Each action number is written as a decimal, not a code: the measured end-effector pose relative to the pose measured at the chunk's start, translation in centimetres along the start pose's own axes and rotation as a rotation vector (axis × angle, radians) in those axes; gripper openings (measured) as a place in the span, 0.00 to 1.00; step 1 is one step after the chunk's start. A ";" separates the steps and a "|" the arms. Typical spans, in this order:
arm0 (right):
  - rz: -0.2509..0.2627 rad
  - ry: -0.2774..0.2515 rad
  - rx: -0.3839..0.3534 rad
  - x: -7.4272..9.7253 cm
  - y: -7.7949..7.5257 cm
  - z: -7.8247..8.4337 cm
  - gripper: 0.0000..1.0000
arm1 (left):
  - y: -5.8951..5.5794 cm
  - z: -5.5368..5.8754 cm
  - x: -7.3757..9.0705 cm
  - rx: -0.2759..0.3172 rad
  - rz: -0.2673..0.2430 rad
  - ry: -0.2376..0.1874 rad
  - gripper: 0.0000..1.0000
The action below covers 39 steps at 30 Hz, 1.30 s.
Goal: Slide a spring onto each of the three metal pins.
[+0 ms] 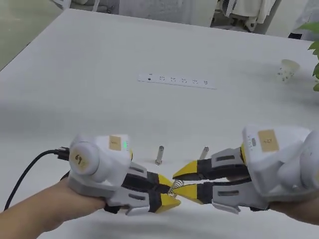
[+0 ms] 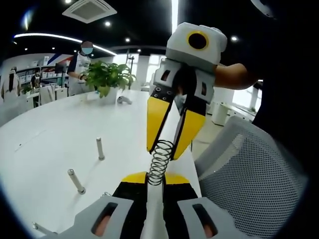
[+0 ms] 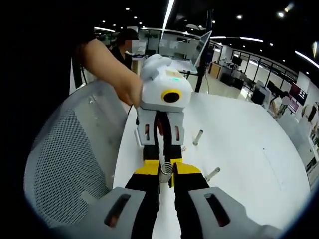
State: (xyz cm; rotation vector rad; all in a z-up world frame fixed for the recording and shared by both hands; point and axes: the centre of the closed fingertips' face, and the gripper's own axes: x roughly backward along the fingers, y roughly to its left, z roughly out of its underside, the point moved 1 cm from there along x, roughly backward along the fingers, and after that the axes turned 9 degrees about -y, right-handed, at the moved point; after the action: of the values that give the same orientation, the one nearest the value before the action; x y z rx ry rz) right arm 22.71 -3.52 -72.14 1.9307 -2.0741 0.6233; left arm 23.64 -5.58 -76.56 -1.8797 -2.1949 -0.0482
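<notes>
left gripper and right gripper tip to tip, spring between.
left jaws narrow, pinching one end; right jaws narrow at the other, grip unclear. spring axis lies roughly level, gripper to gripper; pins stand upright just beyond.

Two upright pins, one spring and one power strip.

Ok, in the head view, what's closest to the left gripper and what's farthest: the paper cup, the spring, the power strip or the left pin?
1. spring, at the left gripper tips.
2. left pin, standing just beyond.
3. power strip, mid-table.
4. paper cup, far right.
</notes>
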 end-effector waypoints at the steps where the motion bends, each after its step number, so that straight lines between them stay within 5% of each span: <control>1: -0.001 -0.003 0.001 -0.1 0.1 0.0 0.07 | -0.1 0.1 0.0 -0.004 0.003 0.007 0.02; 13: 0.033 -0.071 -0.018 -0.3 -0.1 -0.6 0.07 | 0.0 -0.3 0.2 -0.012 -0.005 0.002 0.02; 27: 0.011 -0.041 0.029 -0.6 -0.1 -1.0 0.07 | -0.1 0.3 0.6 0.021 -0.018 0.027 0.04; 39: 0.022 -0.022 0.055 -0.5 -0.6 -1.0 0.07 | 0.9 0.4 1.4 0.029 -0.072 0.030 0.23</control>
State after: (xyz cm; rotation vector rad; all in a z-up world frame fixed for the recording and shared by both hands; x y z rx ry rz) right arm 23.21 -2.60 -71.44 1.9556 -2.1152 0.6733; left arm 24.24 -3.99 -76.73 -1.7727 -2.2311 -0.0575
